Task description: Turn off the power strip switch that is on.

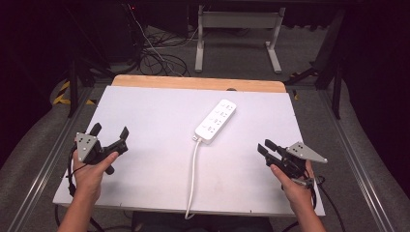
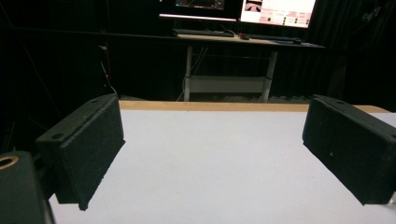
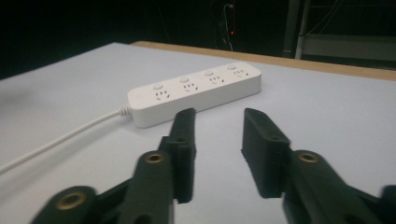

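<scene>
The power strip (image 1: 216,121) is lying mid-table (image 1: 145,111), cord (image 1: 192,179) trailing toward the near edge. The right gripper (image 1: 264,146), fingers partly apart and empty, is being aimed at it; the body should be straddled squarely. The left gripper (image 1: 110,131) is being held wide apart.

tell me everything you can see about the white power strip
The power strip is a long white block with rounded corners, plastic by its look. Four socket groups run along its top, each with a small round button. It lies flat near the middle of the white table, set at a slant. Its white cable runs to the table's near edge. Nothing else touches it.
</scene>
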`<act>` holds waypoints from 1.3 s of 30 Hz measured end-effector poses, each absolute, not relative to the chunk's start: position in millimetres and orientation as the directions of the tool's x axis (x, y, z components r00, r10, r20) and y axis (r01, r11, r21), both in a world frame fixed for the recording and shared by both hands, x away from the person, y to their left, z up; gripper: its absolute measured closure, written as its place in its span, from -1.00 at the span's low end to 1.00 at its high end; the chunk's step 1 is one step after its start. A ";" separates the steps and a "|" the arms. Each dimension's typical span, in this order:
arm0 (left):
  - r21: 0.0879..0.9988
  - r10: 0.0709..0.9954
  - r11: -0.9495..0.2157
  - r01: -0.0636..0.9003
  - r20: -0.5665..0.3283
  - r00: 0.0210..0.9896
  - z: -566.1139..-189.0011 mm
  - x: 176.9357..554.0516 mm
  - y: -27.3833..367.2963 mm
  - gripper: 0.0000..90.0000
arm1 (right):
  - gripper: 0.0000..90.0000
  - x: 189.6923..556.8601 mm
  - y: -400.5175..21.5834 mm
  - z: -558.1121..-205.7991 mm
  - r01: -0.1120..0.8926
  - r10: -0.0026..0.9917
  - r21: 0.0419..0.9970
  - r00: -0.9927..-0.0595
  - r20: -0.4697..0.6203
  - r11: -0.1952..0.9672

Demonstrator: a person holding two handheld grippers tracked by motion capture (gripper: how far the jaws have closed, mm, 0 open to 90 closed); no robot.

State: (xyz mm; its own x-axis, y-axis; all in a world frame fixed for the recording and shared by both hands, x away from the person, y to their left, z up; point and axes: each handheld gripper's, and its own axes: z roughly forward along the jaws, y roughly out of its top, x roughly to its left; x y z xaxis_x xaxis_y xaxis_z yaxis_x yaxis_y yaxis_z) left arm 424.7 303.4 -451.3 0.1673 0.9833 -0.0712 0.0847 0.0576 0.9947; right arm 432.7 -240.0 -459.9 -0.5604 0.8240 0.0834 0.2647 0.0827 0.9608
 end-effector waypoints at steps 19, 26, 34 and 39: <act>0.995 0.983 0.055 0.087 -0.069 0.171 -451.5 425.8 302.7 -0.86 | 1.00 431.0 -238.4 -452.3 0.343 0.828 0.919 -0.559 0.034 0.193; 0.995 0.983 0.051 0.089 -0.066 0.173 -451.9 426.5 302.0 -0.86 | 1.00 434.1 -233.3 -432.9 0.360 0.828 0.902 -0.561 0.004 0.239; 0.994 0.983 0.044 0.099 -0.060 0.172 -453.7 427.1 301.8 -0.86 | 1.00 447.0 -218.6 -417.6 0.374 0.821 0.887 -0.570 -0.009 0.269; 0.994 0.984 0.037 0.099 -0.053 0.172 -453.9 427.2 301.1 -0.86 | 1.00 457.2 -208.0 -413.8 0.376 0.814 0.875 -0.580 -0.033 0.304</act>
